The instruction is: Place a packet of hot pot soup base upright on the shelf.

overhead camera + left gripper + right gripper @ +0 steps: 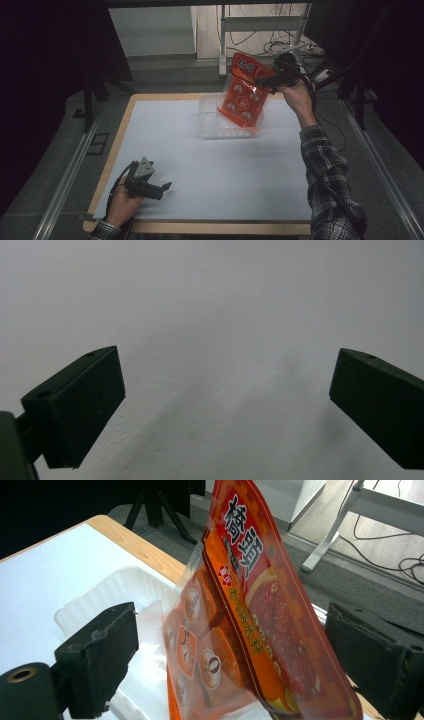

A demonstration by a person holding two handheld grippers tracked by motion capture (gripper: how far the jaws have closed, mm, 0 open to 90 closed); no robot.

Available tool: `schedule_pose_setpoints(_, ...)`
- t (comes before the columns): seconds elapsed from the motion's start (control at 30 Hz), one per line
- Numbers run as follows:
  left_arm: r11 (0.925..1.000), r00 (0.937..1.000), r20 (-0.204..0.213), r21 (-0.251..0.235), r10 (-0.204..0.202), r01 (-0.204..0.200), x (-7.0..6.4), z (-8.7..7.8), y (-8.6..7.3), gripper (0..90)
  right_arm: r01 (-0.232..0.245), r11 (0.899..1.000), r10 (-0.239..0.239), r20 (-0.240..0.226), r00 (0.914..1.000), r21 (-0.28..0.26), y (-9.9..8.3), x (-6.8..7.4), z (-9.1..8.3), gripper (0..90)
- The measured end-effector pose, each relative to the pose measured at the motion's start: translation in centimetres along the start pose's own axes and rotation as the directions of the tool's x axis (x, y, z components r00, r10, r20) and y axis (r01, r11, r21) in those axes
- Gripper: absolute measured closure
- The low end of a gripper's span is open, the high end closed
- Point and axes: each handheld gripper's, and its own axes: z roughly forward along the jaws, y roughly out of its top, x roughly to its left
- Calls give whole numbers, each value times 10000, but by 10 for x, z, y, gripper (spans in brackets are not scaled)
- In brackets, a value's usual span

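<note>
An orange-red snack bag [242, 95] with several wrapped pieces inside stands tilted, its lower end in a clear plastic tray [210, 122] at the back of the white table. My right gripper [267, 80] is raised at the bag's upper right edge. In the right gripper view the bag [240, 620] sits between the jaws of the right gripper [232, 625], which stand wide apart and clear of it, above the tray [100, 597]. My left gripper [162, 189] rests low near the table's front left; in its own view the left gripper [225, 375] is open over bare white surface.
The white table sheet [200, 165] has a wooden border. Behind the table are a white metal frame [260, 25] and cables on the floor. Metal rails run along both sides of the table.
</note>
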Motion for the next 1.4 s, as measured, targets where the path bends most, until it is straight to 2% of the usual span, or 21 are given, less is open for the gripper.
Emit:
schedule_pose_setpoints(0.27,10000,10000,28,71,11,-12,0,1,0,7,-248,9997,248,-151,9996,1,-6,1,-10,46)
schedule_pose_setpoints(0.53,10000,10000,63,-42,-71,71,1,0,0,5,-117,9999,117,-57,9999,-4,-11,5,-19,16)
schedule_pose_setpoints(0.87,9993,9995,190,-272,-255,260,2,-3,0,0,-5,9999,2,-213,9998,-159,-21,15,-35,5)
schedule_pose_setpoints(1.0,9992,9995,186,-297,-251,256,2,-3,0,0,-119,9997,112,-355,9993,-198,-28,20,-40,5)
schedule_pose_setpoints(1.4,9990,9995,175,-350,-256,262,3,-4,0,0,-109,9998,100,-520,9986,-170,-47,34,-45,2)
